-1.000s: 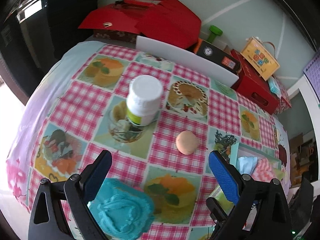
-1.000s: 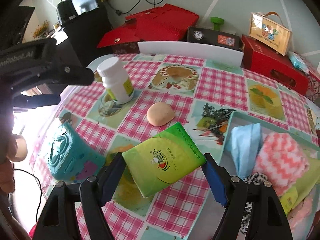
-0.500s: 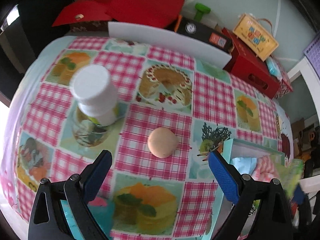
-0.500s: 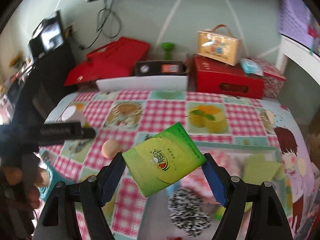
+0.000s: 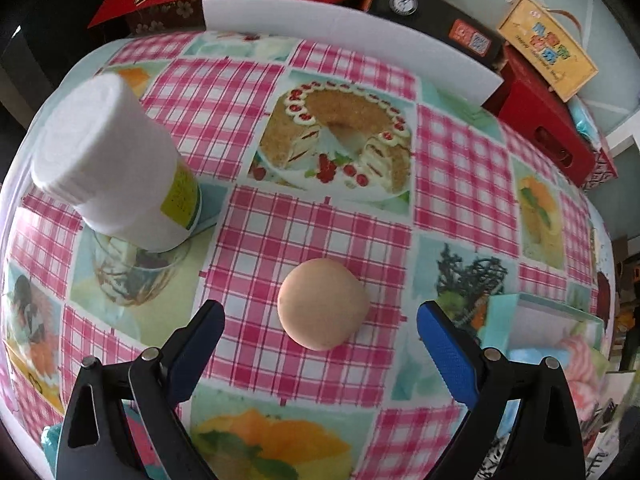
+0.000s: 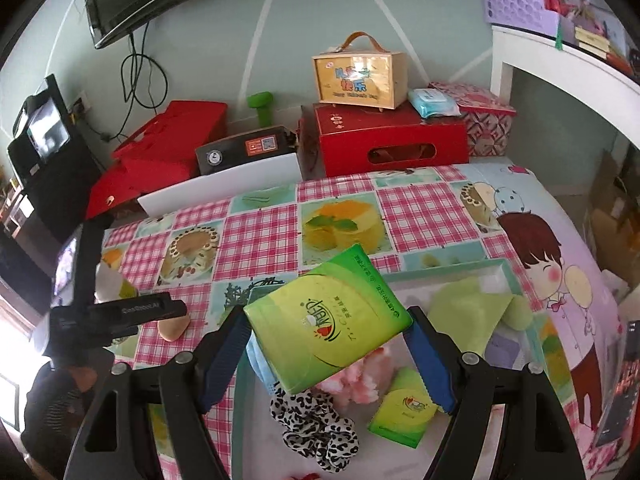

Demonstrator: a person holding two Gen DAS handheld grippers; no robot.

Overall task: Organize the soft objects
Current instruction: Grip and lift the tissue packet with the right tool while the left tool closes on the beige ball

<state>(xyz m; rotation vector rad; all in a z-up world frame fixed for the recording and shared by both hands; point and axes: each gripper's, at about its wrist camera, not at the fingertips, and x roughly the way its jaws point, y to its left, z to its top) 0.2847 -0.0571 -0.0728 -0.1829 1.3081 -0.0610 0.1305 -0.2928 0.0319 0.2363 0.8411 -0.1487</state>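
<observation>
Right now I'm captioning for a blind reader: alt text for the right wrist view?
The right gripper holds a green tissue pack above a pale tray containing a leopard-print scrunchie, on a pink checked tablecloth.

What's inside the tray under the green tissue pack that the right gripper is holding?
In the tray: a leopard scrunchie, a small green pack, a pink cloth, a light green cloth and a blue item. The held tissue pack covers the middle.
</observation>
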